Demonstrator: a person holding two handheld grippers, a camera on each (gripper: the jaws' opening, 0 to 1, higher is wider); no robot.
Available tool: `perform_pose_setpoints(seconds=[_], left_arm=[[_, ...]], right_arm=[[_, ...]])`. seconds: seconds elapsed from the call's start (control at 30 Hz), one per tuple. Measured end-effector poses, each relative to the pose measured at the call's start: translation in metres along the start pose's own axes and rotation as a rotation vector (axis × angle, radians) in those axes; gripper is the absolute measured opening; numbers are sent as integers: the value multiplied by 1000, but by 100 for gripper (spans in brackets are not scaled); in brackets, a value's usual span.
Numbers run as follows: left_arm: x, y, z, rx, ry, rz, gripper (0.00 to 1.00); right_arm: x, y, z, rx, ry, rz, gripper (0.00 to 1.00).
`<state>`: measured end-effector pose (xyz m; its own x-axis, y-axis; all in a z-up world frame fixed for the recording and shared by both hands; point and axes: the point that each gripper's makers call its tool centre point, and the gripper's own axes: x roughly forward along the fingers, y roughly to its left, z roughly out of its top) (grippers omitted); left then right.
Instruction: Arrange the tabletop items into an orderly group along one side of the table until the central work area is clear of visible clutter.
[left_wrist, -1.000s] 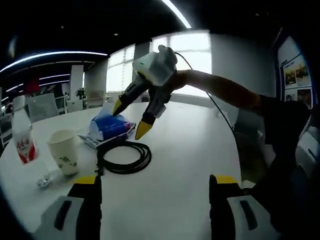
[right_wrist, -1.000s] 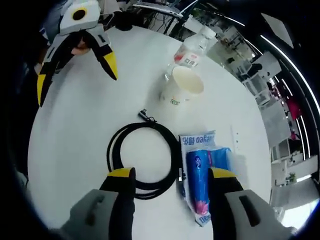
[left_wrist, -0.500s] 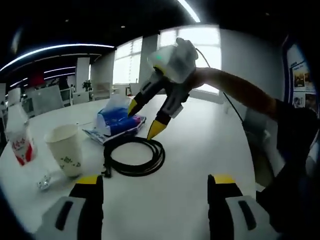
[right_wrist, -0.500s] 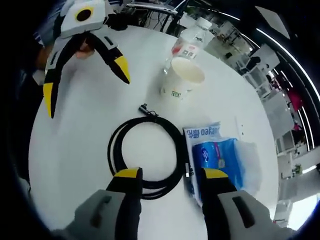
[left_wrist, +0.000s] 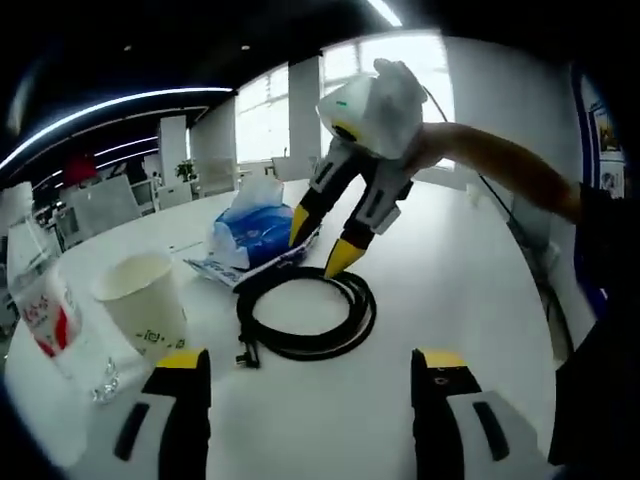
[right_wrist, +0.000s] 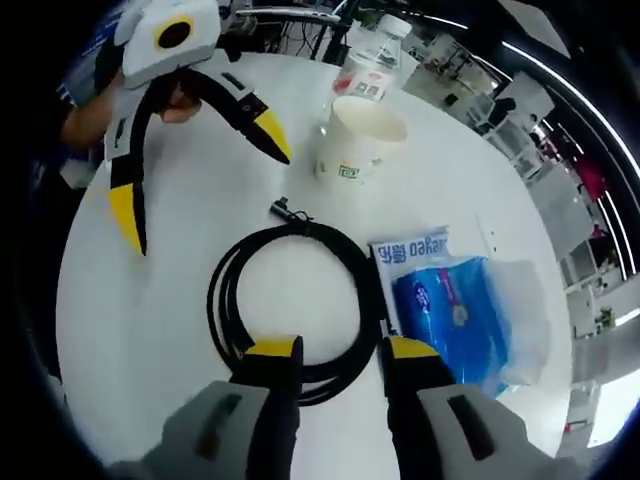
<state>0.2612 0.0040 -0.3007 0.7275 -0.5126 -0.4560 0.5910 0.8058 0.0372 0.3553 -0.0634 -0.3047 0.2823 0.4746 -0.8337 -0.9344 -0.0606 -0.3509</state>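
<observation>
Coiled black cable (right_wrist: 295, 305) flat mid-surface (right_wrist: 150, 290), blue tissue pack (right_wrist: 462, 318) just right of it, paper cup (right_wrist: 357, 140) and water bottle (right_wrist: 372, 66) farther off. Right claw (right_wrist: 342, 350) narrowed over the coil's near edge, jaws straddling the strands, not visibly clamped. Left claw (right_wrist: 200, 165) spread wide, hovering at far left.

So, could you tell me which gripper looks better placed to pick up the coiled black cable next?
The right gripper: its open jaws straddle the cable coil's near rim, while the left gripper hangs back from it.
</observation>
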Motion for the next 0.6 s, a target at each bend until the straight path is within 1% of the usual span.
perform_pose_setpoints(seconds=[0.03,0.07,0.1,0.13,0.17,0.2,0.23,0.3,0.33,0.4,0.43,0.5,0.6], left_arm=[[1,0,0,6,1,-3,81],[3,0,1,14,2,-6,81],[6,-2,0,31,10,-24,81],[7,-3,-1,32,10,-26,81],[9,-3,0,30,11,-28,81],[11,-4,0,38,11,-42,81],[14,-5,1,38,9,-51,81],[17,-4,0,35,16,-50,81],[19,-4,1,40,14,-52,81],[21,-2,2,36,10,-55,81],[22,-1,3,34,6,-53,81],[25,2,0,29,14,-48,81],[28,4,-1,32,14,-52,81]], right_arm=[[0,1,0,2,-4,-2,27],[0,2,0,22,-7,7,27],[1,3,0,38,-21,9,27],[1,2,0,46,-21,4,26],[2,-1,-3,56,-13,-12,23],[3,-1,-4,67,-12,-11,20],[4,-2,-5,94,-14,-16,17],[6,1,-6,141,-22,-10,16],[8,4,-7,190,-24,2,15],[9,1,-9,199,-27,-4,14],[9,0,-7,219,-42,-5,13],[10,-2,-9,246,-43,-7,12],[11,0,-10,231,-44,-5,10]])
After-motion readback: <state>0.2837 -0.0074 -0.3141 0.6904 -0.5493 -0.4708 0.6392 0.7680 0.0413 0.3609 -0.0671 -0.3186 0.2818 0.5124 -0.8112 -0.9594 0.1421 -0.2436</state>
